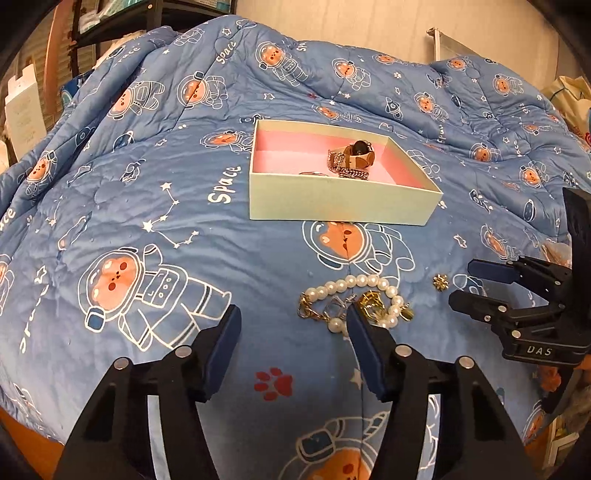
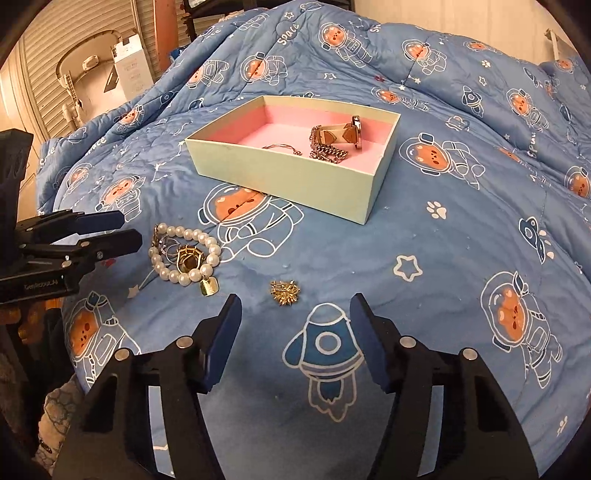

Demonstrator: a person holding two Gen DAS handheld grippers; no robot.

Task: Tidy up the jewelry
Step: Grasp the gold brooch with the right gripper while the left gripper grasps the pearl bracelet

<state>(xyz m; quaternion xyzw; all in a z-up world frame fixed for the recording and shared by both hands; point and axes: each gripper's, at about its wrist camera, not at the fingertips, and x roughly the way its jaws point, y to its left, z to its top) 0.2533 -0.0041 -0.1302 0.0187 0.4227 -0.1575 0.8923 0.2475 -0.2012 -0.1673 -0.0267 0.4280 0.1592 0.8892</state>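
A pale green box [image 1: 332,201] with a pink lining sits on the blue quilt; it also shows in the right wrist view [image 2: 280,177]. In it lie a watch [image 2: 347,134], a chain bracelet [image 2: 328,153] and a thin chain [image 2: 282,147]. A pearl bracelet [image 1: 364,284] with gold and silver rings inside lies in front of the box, also in the right wrist view [image 2: 184,254]. A small gold brooch [image 2: 285,291] lies apart; it shows in the left wrist view [image 1: 440,282]. My left gripper [image 1: 293,321] is open, just short of the pearls. My right gripper [image 2: 295,314] is open, just short of the brooch.
The quilt [image 1: 147,184] with astronaut bears covers a bed. A dark shelf [image 1: 110,22] and white boxes [image 2: 129,70] stand beyond its far left edge. A bag [image 1: 572,99] sits at the right.
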